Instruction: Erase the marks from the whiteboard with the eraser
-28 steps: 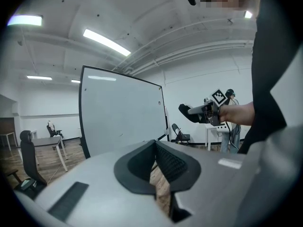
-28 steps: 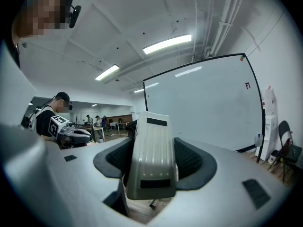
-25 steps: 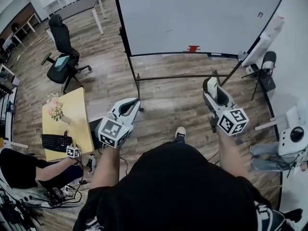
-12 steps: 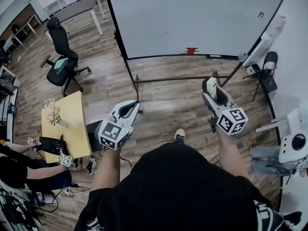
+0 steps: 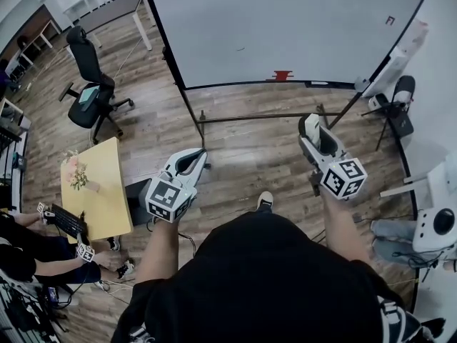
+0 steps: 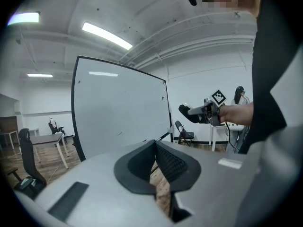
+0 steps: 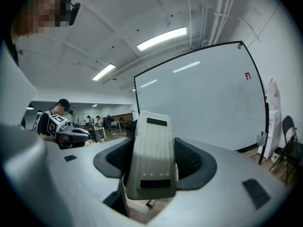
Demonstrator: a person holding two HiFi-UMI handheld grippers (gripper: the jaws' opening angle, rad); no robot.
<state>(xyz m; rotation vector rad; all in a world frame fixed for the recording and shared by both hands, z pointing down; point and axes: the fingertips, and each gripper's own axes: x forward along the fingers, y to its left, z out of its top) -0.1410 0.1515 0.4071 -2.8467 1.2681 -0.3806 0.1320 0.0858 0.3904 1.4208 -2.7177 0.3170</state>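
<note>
— What's on the left?
— The left gripper (image 5: 193, 157), lower left of centre in the head view, has its jaws drawn together with nothing between them

— And the board?
— The whiteboard (image 5: 285, 20) fills the top of the frame, with a small red mark (image 5: 390, 20) in its upper right corner

— Where's the eraser?
— The eraser (image 5: 312, 125) is clamped in the right gripper (image 5: 316, 138), right of centre, well apart from the board

Whiteboard (image 5: 285, 27): top cut off by the head view's upper edge. Mark (image 5: 390, 20) near its right corner: too small to read. Red object (image 5: 283, 74) on its lower rail: unidentifiable. Eraser (image 7: 151, 150): sides hidden inside the right gripper (image 5: 312, 128). Person (image 5: 28, 252) at lower left: cut by the frame edge.
</note>
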